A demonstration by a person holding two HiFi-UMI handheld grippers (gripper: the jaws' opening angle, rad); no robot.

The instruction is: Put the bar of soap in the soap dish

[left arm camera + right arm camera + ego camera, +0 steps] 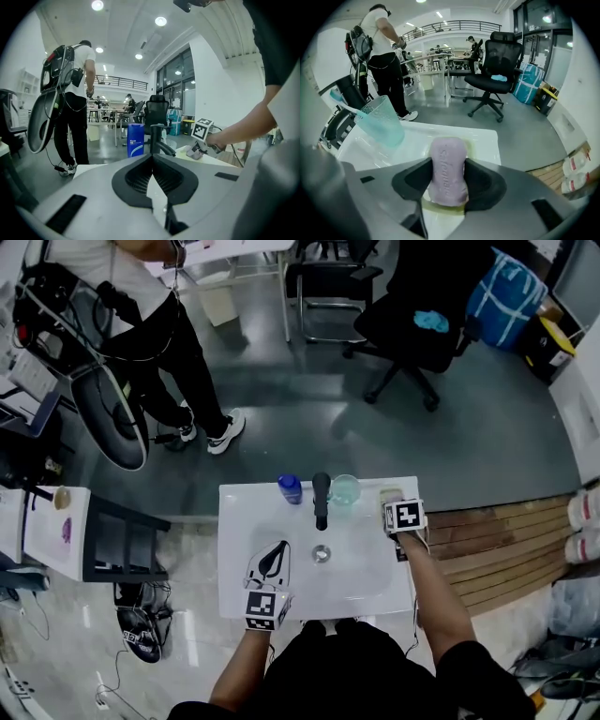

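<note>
The purple bar of soap (447,154) lies lengthwise between the jaws of my right gripper (448,163), which is shut on it. It hangs just over the yellow-green soap dish (440,207), whose rim shows under and behind it; whether they touch I cannot tell. In the head view the right gripper (395,506) is at the soap dish (390,492) on the sink's back right corner. My left gripper (275,554) rests over the sink's front left, shut and empty (152,159).
The white sink (366,568) carries a black faucet (322,498), a blue bottle (291,488) and a teal cup (344,488) with a toothbrush along its back edge. A person (159,343) stands beyond. An office chair (412,324) is farther off.
</note>
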